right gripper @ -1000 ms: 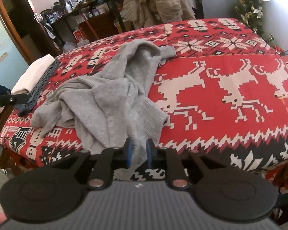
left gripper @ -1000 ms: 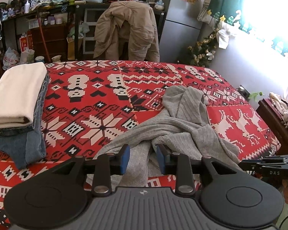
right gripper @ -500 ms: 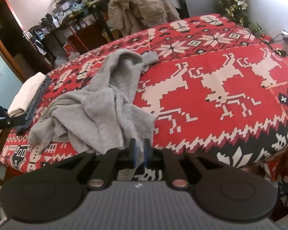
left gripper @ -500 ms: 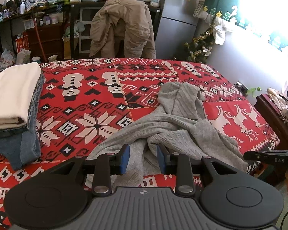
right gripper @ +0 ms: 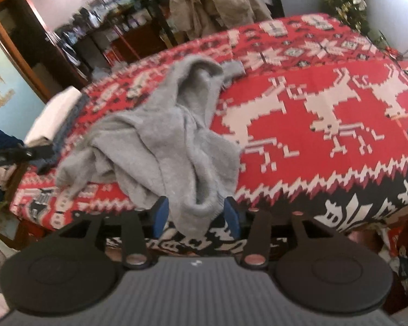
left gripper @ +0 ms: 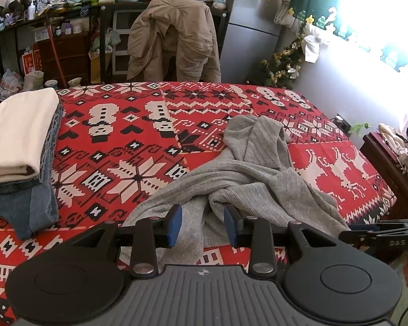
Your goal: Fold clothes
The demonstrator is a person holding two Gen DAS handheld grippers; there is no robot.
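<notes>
A crumpled grey sweater [left gripper: 247,174] lies in a heap on the bed's red patterned blanket [left gripper: 127,146], with one end hanging over the near edge. My left gripper [left gripper: 202,225] hovers at that edge; its jaws are opening and the blue pads [left gripper: 174,224] stand apart, the knit lying behind the gap. A hem fold of the grey sweater [right gripper: 176,149] droops between the pads of my right gripper [right gripper: 195,214], whose jaws are opening and no longer pinch it. The view there is blurred. Each gripper shows at the side of the other's view.
A folded stack, a cream garment [left gripper: 19,133] on top of jeans [left gripper: 27,203], sits at the bed's left side. A beige coat [left gripper: 174,38] hangs on a chair behind the bed. A wooden side table [left gripper: 389,163] stands on the right.
My right gripper's pads, nearly together before, have spread wide around the sweater's hanging fold. The left gripper has kept its place, its gap a touch wider.
</notes>
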